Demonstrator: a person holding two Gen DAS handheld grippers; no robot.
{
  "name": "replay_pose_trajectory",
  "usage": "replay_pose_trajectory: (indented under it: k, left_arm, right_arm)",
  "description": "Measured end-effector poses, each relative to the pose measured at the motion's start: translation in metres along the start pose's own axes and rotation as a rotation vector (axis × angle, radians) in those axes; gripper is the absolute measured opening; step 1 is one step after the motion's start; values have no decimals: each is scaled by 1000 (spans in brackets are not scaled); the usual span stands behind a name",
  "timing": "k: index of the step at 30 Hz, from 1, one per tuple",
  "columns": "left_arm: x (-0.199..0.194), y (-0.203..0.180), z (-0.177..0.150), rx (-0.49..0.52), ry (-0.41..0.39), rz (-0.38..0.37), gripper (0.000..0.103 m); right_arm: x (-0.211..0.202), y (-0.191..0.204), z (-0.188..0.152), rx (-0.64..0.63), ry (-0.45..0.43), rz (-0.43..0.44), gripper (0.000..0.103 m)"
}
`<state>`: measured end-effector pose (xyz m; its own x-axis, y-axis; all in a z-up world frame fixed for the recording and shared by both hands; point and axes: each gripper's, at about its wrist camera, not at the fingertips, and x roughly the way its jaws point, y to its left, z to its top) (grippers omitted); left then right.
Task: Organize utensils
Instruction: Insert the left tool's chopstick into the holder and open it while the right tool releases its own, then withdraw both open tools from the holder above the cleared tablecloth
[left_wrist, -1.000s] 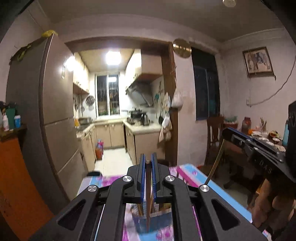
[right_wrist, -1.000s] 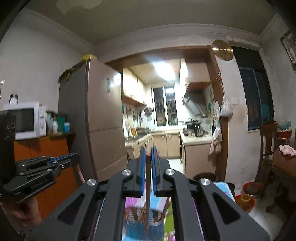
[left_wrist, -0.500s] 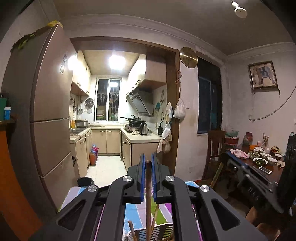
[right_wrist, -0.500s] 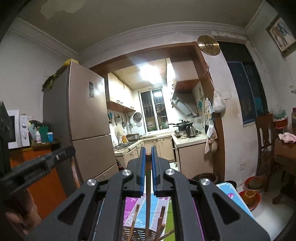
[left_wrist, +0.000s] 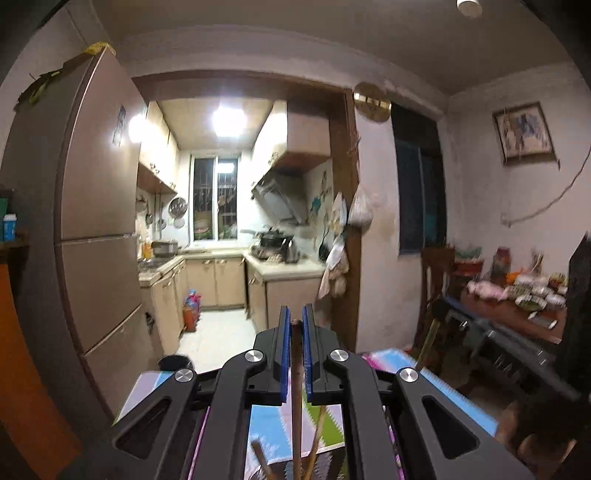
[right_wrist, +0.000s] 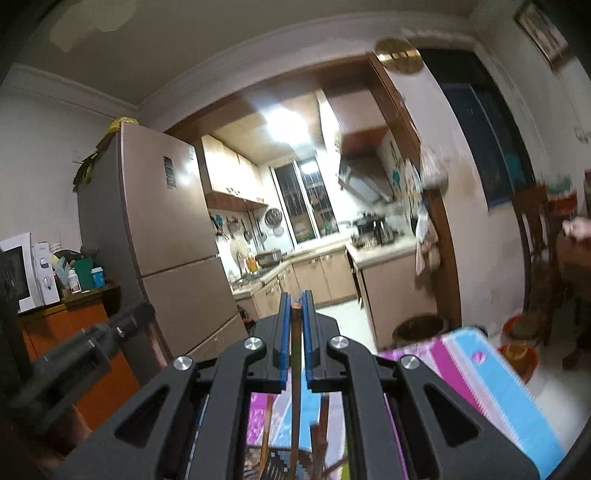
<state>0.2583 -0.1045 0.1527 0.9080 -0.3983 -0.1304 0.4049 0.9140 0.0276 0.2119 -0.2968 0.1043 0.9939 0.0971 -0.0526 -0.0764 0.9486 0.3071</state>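
The left gripper (left_wrist: 294, 325) is pinching a brown wooden chopstick (left_wrist: 296, 387) between its blue pads, the stick standing upright with its top end just at the fingertips and its lower part running down out of view. Below it, more chopsticks (left_wrist: 318, 435) are leaning at angles over the colourful patterned cloth covering the surface (left_wrist: 424, 373); what is holding them is too blurred and cropped to tell. The right gripper (right_wrist: 294, 300) is likewise clamping a second chopstick (right_wrist: 295, 391) upright between its pads, with a few other sticks (right_wrist: 325, 417) showing beneath it above the same pink, blue and white cloth (right_wrist: 491, 384). Each gripper is appearing at the edge of the other's view, the right one (left_wrist: 491, 332) on the right side and the left one (right_wrist: 85, 343) on the left side. Both are pointing toward a tall fridge (left_wrist: 92, 221) and an open, lit kitchen doorway (left_wrist: 229, 206).
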Motion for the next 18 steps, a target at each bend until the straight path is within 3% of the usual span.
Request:
replay_pose_trajectory:
  k: [6,8,9,11,13,17,18]
  left_arm:
    - [21,6,-55,-22,92,38,8]
    - [16,8,-63,-13,67,72,12]
    - [13,10,-64,-18,69,67,16]
    - [7,16,-59,-42,71,68,27]
    - [-10,22,-47,-57,20,78,37]
    - [-57,29,-21,-53,-74,117,43]
    - [-73,29,-16,-42,-96,136,53]
  right_arm:
    - [9,-2,-42,-15,90,-36,5]
    - [9,0,-46,-25,101,-42,8]
    - [7,0,-46,-34,101,-44,14]
    - [-1,-1,-41,-41,84,-57,51]
    - [-19,-3,-28,-46,28,-58,53]
    - [-63,-6,1,-80,-66,-74,55]
    - [-82,-6,7,-98,-92,-90,58]
